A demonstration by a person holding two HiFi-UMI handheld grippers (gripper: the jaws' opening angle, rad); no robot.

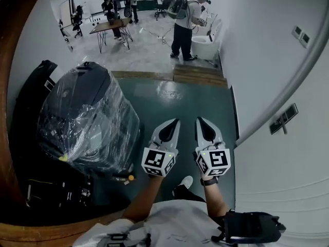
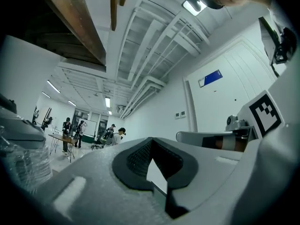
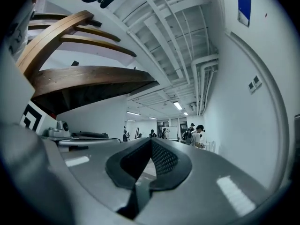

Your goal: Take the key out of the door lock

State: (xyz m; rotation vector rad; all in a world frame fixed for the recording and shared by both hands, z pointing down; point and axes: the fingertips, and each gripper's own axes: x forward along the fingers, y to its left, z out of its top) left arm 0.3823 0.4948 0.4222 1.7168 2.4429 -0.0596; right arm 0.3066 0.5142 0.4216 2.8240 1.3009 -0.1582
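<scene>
While both pairs of jaws are closed together with nothing between them, the left gripper [image 1: 174, 121] and the right gripper [image 1: 201, 119] are held side by side, not touching, over the dark green floor [image 1: 180, 103], near the white door [image 2: 234, 90] at the right; key and lock cannot be made out.

The door lock [image 1: 283, 118], a dark oblong plate on the white door [image 1: 288, 189], sits at three o'clock; key too small to tell.
</scene>
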